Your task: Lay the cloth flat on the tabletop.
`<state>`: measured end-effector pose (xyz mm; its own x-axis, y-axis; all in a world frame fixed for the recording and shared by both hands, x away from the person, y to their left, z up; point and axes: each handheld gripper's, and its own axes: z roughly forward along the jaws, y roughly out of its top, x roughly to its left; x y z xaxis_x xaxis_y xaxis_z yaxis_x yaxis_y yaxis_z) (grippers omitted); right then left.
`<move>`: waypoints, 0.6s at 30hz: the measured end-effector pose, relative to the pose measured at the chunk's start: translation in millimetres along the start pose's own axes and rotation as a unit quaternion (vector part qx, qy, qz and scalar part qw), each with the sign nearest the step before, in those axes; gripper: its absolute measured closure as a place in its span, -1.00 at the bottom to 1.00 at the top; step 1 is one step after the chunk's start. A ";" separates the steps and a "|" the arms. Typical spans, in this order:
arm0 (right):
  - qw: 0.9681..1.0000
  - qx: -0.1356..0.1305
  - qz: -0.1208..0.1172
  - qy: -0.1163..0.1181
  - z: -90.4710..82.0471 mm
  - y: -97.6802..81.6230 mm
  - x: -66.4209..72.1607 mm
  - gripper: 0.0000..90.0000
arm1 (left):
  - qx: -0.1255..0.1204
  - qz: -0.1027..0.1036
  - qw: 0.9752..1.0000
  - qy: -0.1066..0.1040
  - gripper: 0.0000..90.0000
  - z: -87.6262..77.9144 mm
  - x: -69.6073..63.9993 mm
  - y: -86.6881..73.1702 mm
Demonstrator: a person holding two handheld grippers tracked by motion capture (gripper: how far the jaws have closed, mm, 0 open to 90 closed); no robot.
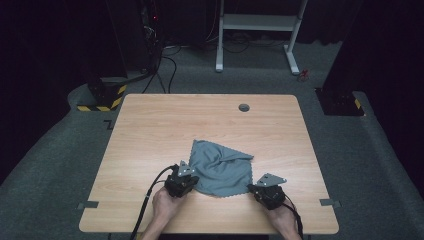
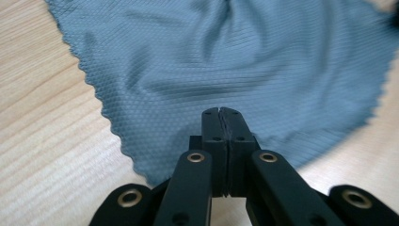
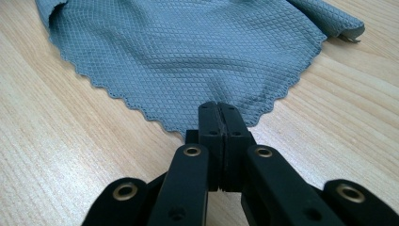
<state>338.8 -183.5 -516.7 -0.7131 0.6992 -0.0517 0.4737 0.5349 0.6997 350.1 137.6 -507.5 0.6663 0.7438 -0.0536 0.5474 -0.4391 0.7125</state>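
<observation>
On table (image 1: 150,130): grey cloth (image 1: 220,167) (crumpled), both near corners pinched.

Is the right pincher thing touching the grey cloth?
Touching. In the right gripper view, the right gripper has its jaws shut together on the near corner of the grey cloth, whose scalloped edge runs right in under the tips.

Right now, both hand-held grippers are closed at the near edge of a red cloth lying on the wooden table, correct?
Not quite: the cloth is grey, not red, as the high view shows. The rest holds: the left hand-held gripper and the right hand-held gripper are both closed at its near edge on the wooden table.
</observation>
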 end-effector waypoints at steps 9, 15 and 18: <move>1.000 -0.005 0.005 0.009 -10.4 -5.4 2.3 1.00 | -0.025 -0.017 0.999 -0.027 0.98 -31.2 -1.2 -28.7; 1.000 -0.004 -0.003 0.011 -15.3 -6.6 9.6 1.00 | -0.028 -0.005 0.999 -0.030 0.96 -33.8 -6.9 -39.8; 1.000 -0.004 -0.002 0.011 -15.9 -9.0 9.9 1.00 | -0.034 -0.012 0.999 -0.038 0.95 -37.1 -8.3 -45.0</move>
<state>319.3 -189.0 -512.2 -0.7256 0.6870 -0.0384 0.4678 0.5334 0.7047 301.1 169.8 -513.3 0.6907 0.7126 -0.1229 0.5306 -0.3839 0.7557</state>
